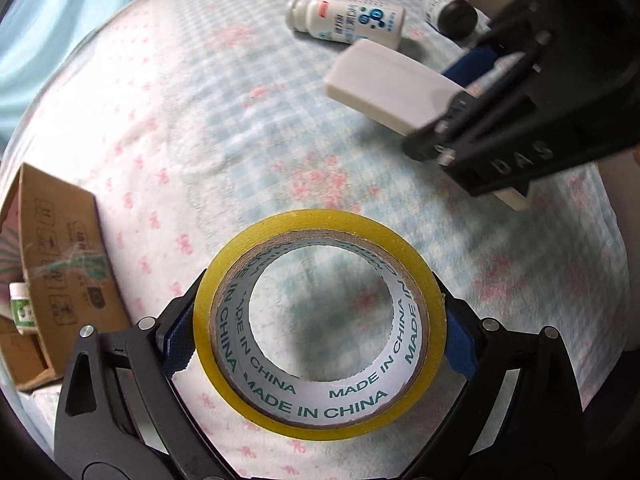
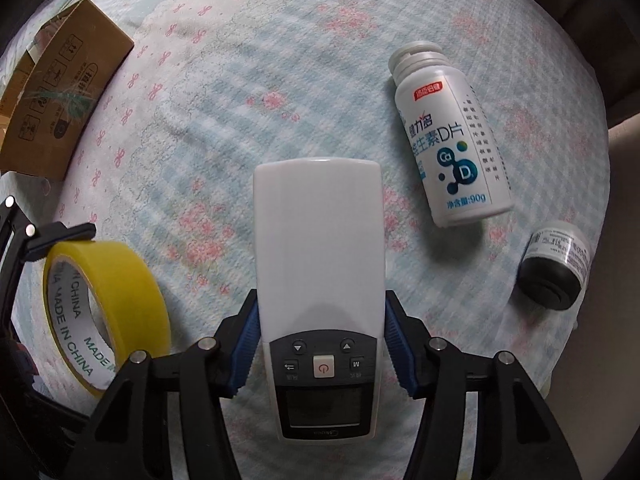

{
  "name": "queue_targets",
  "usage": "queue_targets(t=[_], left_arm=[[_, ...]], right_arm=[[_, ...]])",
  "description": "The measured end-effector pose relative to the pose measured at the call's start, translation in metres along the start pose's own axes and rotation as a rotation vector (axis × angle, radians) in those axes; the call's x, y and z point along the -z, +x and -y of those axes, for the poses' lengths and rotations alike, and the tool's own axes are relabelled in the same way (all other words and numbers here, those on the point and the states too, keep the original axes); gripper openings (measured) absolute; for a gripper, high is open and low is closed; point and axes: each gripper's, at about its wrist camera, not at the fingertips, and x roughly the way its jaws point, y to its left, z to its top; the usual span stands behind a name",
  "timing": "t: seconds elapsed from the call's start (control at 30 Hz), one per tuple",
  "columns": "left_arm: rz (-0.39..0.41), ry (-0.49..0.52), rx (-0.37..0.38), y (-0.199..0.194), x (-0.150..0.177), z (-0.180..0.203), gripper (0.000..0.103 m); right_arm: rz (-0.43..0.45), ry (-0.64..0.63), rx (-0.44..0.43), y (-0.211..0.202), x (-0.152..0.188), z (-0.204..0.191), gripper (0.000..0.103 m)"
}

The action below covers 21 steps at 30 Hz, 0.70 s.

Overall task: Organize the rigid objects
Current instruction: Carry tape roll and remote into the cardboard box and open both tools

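Tape [image 1: 320, 332], a yellow roll, sits clamped between the left tool's [image 1: 318, 344] blue pads above the flowered bedspread [image 1: 200, 120]. The right tool [image 2: 320, 344] is clamped on a white remote [image 2: 318, 240], buttons facing up. A white bottle [image 2: 448, 140] and a dark jar [image 2: 554, 272] lie on the bedspread near each other. A cardboard box [image 2: 60, 100] stands at the left edge.

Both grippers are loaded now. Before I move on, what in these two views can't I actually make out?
- Cardboard box: left wrist view cuts off its interior; only one small white bottle shows.
- Dark-capped bottle: label print too small, right wrist view.
- Remote control: its display looks blank or unreadable.
- Tape roll: hides the bedspread beneath, left wrist view.
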Motion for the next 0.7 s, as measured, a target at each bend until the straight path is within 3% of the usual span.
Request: queue_targets(t=[0.17,0.23,0.33,0.7], left_arm=[[0.001,-0.118,0.017,-0.039,0.004,-0.037,0.096],[0.008,-0.164,0.003,-0.055,0.028,-0.025,0.096],[0.024,-0.219,-0.028,-0.081,0.062,-0.047,0.096],[0.126,-0.392,-0.094,-0.143,0.119,-0.167,0.096]], right_arm=[[0.029,0.035,-0.034,-0.031,0.031,-0.019,0.053],[0.047,0.050,-0.042,-0.045,0.042,-0.029,0.053],[0.076,0.088,-0.074,-0.065,0.056,-0.041,0.053],[0.185,0.199,-0.136,-0.120,0.029,-0.109,0.053]])
